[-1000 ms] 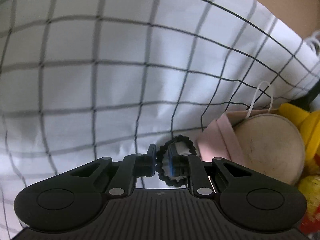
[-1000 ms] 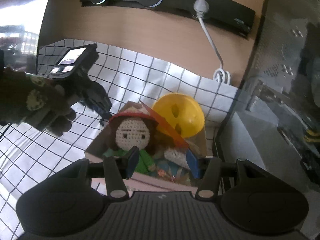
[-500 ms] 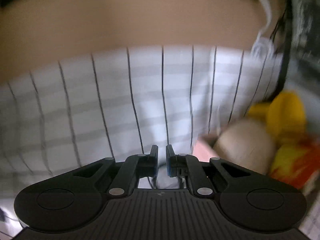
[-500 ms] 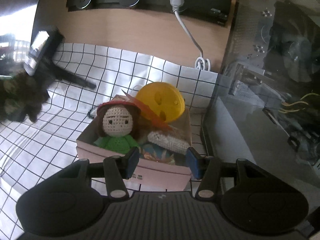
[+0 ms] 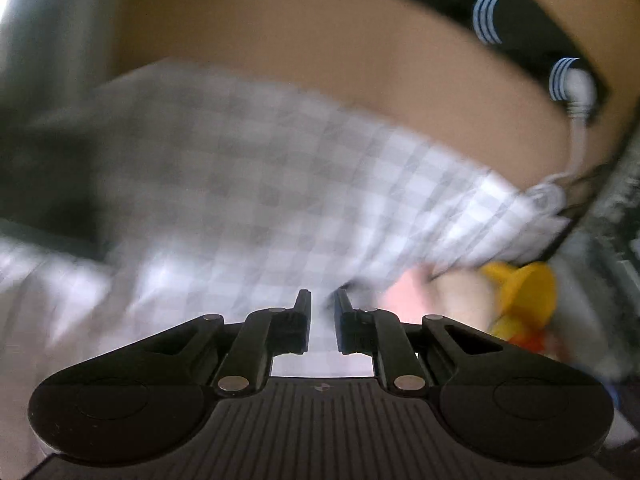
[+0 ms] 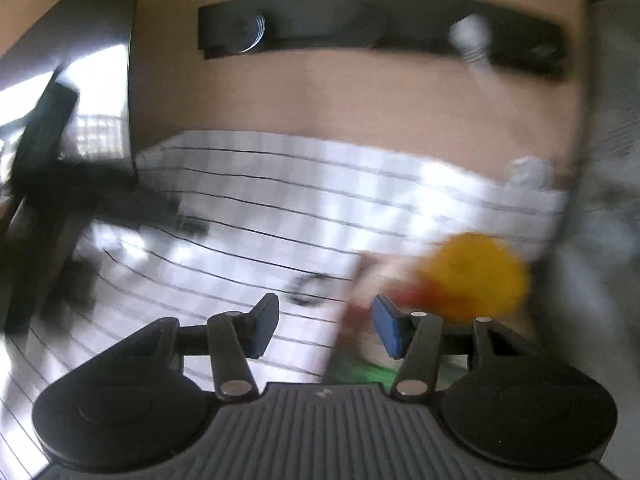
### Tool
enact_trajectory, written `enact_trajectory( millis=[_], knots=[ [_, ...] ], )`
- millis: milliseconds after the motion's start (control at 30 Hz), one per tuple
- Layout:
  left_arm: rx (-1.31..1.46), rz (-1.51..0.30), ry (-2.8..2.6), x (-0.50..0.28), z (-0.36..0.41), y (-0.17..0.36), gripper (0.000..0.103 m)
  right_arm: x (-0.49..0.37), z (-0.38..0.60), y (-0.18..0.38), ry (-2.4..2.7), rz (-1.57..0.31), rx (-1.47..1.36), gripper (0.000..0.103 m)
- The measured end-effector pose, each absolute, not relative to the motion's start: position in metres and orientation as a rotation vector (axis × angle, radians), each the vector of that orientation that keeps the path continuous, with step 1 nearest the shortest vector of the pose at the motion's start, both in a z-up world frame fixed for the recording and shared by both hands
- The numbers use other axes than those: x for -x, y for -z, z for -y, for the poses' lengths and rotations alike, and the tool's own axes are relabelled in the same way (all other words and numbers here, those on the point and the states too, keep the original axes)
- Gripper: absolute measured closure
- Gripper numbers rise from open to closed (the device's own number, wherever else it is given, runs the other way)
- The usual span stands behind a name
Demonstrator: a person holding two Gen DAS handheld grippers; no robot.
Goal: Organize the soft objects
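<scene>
Though the left wrist view is badly blurred, the left gripper (image 5: 321,312) shows a narrow, empty gap over the checked cloth (image 5: 248,200), with the yellow toy (image 5: 524,292) at right (lower edge). In the right wrist view, the right gripper (image 6: 325,328) gapes wide, holding nothing; the yellow toy (image 6: 476,276) sits right of center, a dark ring (image 6: 306,288) on the cloth (image 6: 320,184) above the jaws.

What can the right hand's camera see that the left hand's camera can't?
Only the right camera shows the small dark ring lying on the checked cloth, the other gripper as a dark blur at left, and its own right gripper with jaws wide apart. Only the left camera shows the left gripper, jaws nearly together and empty. Both show the cloth, the yellow toy, the black socket strip and the white plug.
</scene>
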State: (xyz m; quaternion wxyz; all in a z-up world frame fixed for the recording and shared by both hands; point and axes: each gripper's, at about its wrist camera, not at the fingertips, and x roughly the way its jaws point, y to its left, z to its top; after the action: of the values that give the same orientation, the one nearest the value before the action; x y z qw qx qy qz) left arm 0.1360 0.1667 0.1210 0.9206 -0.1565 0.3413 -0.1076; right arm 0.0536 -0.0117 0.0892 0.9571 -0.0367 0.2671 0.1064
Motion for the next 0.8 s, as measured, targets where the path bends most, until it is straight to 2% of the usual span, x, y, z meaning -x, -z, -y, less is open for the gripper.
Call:
enact_trajectory(
  millis=[200,367,433,467,500,533,700,800],
  knots=[
    [0.349,-0.853,0.033,-0.091,-0.237,-0.09,0.09,-0.181,-0.074,-0.035,-0.051,-0.669,0.075,0.064],
    [0.312,-0.902,0.028,-0.076,-0.264,-0.075,0.09,-0.26,-0.084,0.011,0.094,-0.815,-0.022,0.064],
    [0.323,-0.909,0.042,-0.071,-0.273,-0.071,0.09,-0.265,-0.079,0.016,0.127,-0.802,-0.091,0.065],
    [0.329,-0.909,0.051,-0.071,-0.274,-0.07,0.09,-0.265,-0.078,0.017,0.13,-0.798,-0.108,0.07],
    [0.332,-0.909,0.058,-0.07,-0.277,-0.069,0.09,-0.265,-0.078,0.017,0.115,-0.792,-0.12,0.087],
    [0.332,-0.909,0.067,-0.069,-0.279,-0.07,0.09,-0.264,-0.079,0.018,0.097,-0.788,-0.118,0.098],
    [0.354,-0.915,0.129,-0.07,-0.28,-0.069,0.09,-0.25,-0.085,0.013,0.097,-0.762,-0.056,0.097],
    [0.366,-0.909,0.156,-0.071,-0.275,-0.068,0.09,-0.219,-0.084,-0.018,0.067,-0.663,-0.044,0.097]
  ],
)
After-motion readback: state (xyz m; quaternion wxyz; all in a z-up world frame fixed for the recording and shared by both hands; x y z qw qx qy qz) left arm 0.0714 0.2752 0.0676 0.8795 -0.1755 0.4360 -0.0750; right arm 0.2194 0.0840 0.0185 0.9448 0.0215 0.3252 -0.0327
